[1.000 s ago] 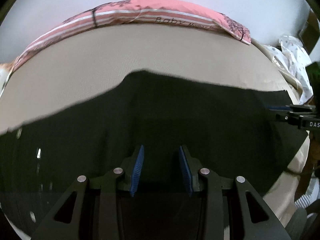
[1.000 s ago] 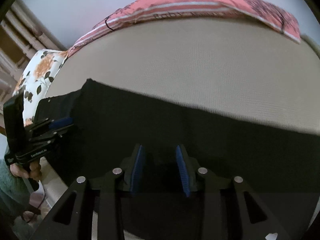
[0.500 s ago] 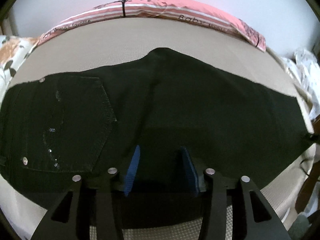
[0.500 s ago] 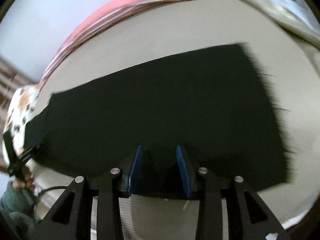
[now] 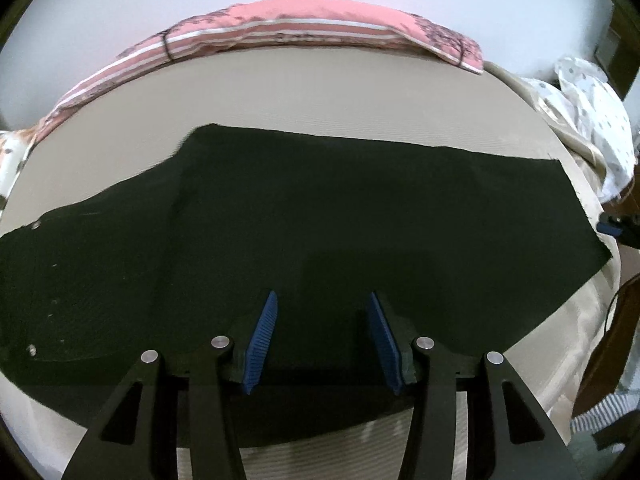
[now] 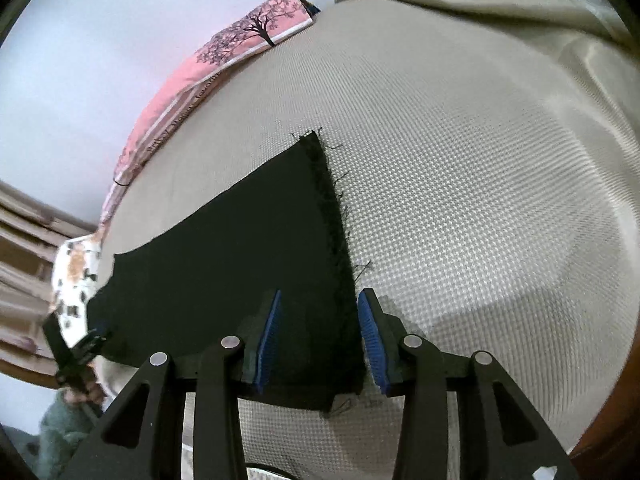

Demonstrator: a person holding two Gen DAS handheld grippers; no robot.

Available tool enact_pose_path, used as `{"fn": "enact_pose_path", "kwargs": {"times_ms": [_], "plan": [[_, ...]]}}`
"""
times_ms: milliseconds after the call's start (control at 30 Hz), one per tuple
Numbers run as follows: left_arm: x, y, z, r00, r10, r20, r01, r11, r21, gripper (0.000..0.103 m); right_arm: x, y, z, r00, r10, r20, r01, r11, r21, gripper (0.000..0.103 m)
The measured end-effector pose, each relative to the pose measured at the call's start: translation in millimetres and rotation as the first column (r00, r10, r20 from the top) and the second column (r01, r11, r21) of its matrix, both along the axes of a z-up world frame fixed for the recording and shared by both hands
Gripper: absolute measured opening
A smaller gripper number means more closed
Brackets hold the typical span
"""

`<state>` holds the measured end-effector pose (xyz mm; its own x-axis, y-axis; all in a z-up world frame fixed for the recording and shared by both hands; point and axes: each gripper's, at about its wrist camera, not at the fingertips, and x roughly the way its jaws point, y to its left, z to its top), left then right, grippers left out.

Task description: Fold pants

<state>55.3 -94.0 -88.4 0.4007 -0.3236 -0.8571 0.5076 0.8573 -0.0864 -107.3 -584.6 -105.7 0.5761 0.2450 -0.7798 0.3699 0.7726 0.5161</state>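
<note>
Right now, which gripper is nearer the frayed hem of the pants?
Right. The right gripper straddles the frayed hem; the left gripper hovers over the pants' middle.

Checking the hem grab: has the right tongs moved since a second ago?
Yes. The right tongs have swung right along the pants, from mid-leg to the frayed hem, open, with the pink pillow now far left.

Bare mattress (image 6: 460, 184) beyond pants (image 6: 240, 248), seemingly unobstructed

My left gripper (image 5: 322, 344) hovers with jaws apart over the flat black pants (image 5: 320, 216). They lie across a beige woven mattress (image 5: 320, 92).
</note>
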Motion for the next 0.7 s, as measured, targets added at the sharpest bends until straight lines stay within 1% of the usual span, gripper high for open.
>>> {"fn": "enact_pose_path", "kwargs": {"times_ms": [133,267,300,367,467,500,533,567,700], "plan": [[-2.4,-19.4,-4.5,1.0,-0.028,-0.012,0.028,0.999,0.028,0.049,8.1,-9.3,-9.2,0.999,0.036,-0.019,-0.035,0.999,0.025,0.037],[-0.8,-30.2,-8.2,0.999,-0.026,-0.026,0.028,0.999,0.047,0.049,22.1,-10.3,-10.3,0.995,0.096,0.012,-0.097,0.994,0.043,0.038],[-0.7,-31.6,-9.7,0.999,-0.024,-0.029,0.025,0.998,0.052,0.049,22.1,-10.3,-10.3,0.995,0.096,0.012,-0.097,0.994,0.043,0.038],[-0.5,-34.6,-13.7,0.999,-0.018,-0.035,0.02,0.998,0.065,0.049,33.6,-7.5,-11.6,0.99,0.132,0.038,-0.135,0.988,0.073,0.037],[-0.9,-37.5,-17.2,1.0,-0.014,-0.025,0.016,0.997,0.078,0.05,39.4,-6.2,-13.0,0.988,0.148,0.047,-0.151,0.986,0.07,0.026],[-1.2,-38.3,-17.6,1.0,-0.015,-0.02,0.017,0.997,0.08,0.051,42.0,-6.0,-14.0,0.988,0.149,0.051,-0.152,0.986,0.07,0.019],[-1.1,-38.5,-18.3,1.0,-0.015,-0.016,0.017,0.996,0.082,0.052,44.6,-6.9,-16.8,0.987,0.147,0.058,-0.151,0.986,0.075,0.015],[-0.7,-39.4,-19.1,1.0,-0.015,-0.011,0.016,0.996,0.084,0.053,47.6,-8.0,-21.4,0.988,0.13,0.083,-0.139,0.984,0.11,0.014],[0.3,-39.9,-20.2,1.0,-0.008,-0.001,0.008,0.997,0.082,0.055,49.6,-5.7,-22.7,0.99,0.104,0.096,-0.116,0.985,0.128,0.009]]}}
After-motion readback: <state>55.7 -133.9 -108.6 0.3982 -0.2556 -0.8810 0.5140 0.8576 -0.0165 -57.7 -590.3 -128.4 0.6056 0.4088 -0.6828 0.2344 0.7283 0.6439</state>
